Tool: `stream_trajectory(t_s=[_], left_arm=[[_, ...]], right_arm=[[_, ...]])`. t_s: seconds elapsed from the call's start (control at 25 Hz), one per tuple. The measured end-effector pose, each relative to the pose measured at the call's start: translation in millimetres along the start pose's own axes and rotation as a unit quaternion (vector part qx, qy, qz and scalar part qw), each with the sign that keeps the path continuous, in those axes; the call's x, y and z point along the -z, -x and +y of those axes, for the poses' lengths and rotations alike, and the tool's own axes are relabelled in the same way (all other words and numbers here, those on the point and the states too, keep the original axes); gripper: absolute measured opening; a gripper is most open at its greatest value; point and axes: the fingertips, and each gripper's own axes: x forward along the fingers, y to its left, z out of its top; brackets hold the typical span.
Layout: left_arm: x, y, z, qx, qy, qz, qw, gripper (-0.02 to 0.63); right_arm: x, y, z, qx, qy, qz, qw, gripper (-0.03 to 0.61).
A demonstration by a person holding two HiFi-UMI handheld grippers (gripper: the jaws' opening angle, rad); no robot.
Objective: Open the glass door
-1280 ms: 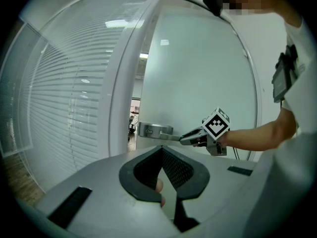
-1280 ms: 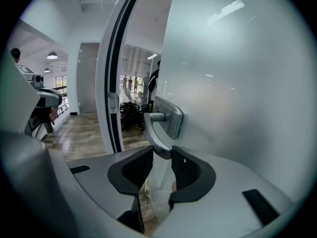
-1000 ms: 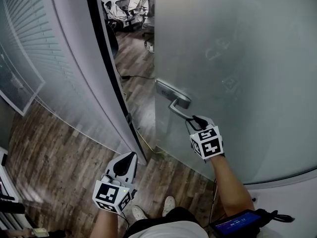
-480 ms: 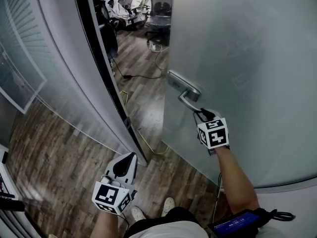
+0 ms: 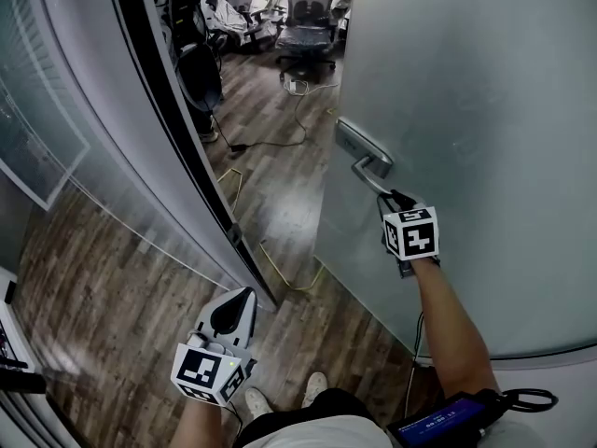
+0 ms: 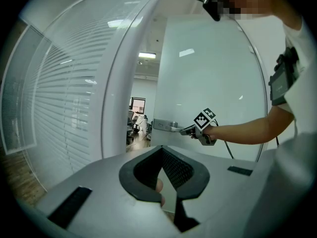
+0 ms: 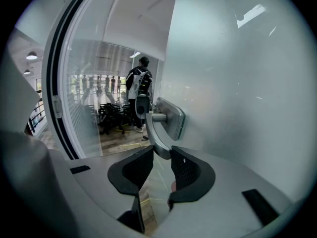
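Right gripper (image 5: 399,198) pinches the tip of the door handle (image 5: 366,161) (left gripper (image 5: 242,295) idles, jaws pressed together), so pull along the arc of the glass door (image 5: 466,110), no wrist twisting, or it'll probably slip.

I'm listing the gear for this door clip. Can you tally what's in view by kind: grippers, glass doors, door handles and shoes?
grippers: 2, the left gripper and the right gripper
glass door: 1
door handle: 1
shoes: 2
total: 6
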Motion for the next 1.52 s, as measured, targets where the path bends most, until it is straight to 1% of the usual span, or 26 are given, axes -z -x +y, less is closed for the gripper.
stream_trajectory(t_s=[0.36, 0.96, 1.16, 1.44, 1.52], left_arm=[[2, -12, 4, -0.011, 0.003, -0.002, 0.9999, -0.002], [1, 0, 6, -0.026, 0.003, 0.000, 0.9996, -0.002], [3, 2, 7, -0.029, 0.002, 0.002, 0.9996, -0.002], [4, 1, 5, -0.027, 0.003, 0.004, 0.9996, -0.002], [2, 1, 6, -0.024, 0.001, 0.003, 0.9997, -0.002]], right_arm=[[-5, -29, -43, 0.026, -0.012, 0.002, 1.000, 0.115], [-6, -43, -101, 0.070, -0.033, 0.016, 0.997, 0.115], [-12, -42, -113, 0.089, -0.033, 0.016, 0.995, 0.115], [-13, -46, -117, 0.090, -0.043, 0.020, 0.995, 0.115], [-15, -48, -117, 0.096, -0.042, 0.011, 0.994, 0.117]])
